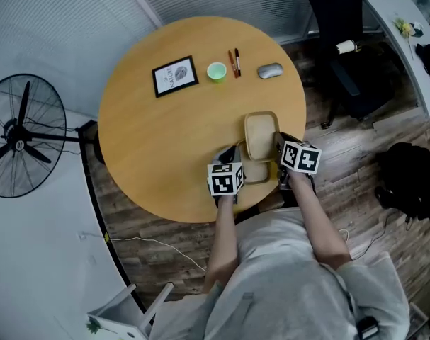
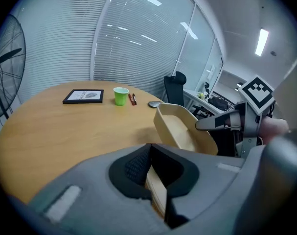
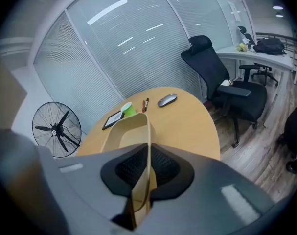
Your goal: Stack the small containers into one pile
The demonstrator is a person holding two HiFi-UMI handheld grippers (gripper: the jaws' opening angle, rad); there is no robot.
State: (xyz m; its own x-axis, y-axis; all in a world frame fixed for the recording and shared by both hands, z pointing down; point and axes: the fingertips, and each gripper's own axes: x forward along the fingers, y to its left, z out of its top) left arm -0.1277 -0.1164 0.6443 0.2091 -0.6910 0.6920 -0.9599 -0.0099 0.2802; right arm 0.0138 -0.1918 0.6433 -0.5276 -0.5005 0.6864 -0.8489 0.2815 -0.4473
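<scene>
1. left gripper (image 2: pixel 154 176): my fingers are clamped on the thin beige wall of container 1 (image 1: pixel 256 173). the wall stands edge-on between the 2 pads, and the pads press it from both sides.

2. right gripper (image 3: pixel 142 177): my fingers are clamped on 1 side wall of container 2 (image 3: pixel 118 137). the wall runs upright between the pads, and the rest of the container reaches forward and to the left of the jaws.

3. position of the containers, head view: both sit at the near edge of the round table (image 1: pixel 158 154), between my 2 grippers. container 2 lies on the far side with its open face toward the camera. container 1 lies just nearer, partly hidden by the left gripper. they touch or overlap, and i cannot tell which.

4. position, left gripper view: container 2 is tilted ahead and to the right, with 1 finger of the right gripper on its rim. i cannot tell whether its base touches the table.

5. other items on the far half of the table, well apart from the containers: frame (image 1: pixel 175 76), green cup (image 1: pixel 216 71), 2 pens (image 1: pixel 235 62), mouse (image 1: pixel 270 70).

6. off the table: fan (image 1: pixel 20 137) at the left, chair (image 1: pixel 342 48) at the far right.
</scene>
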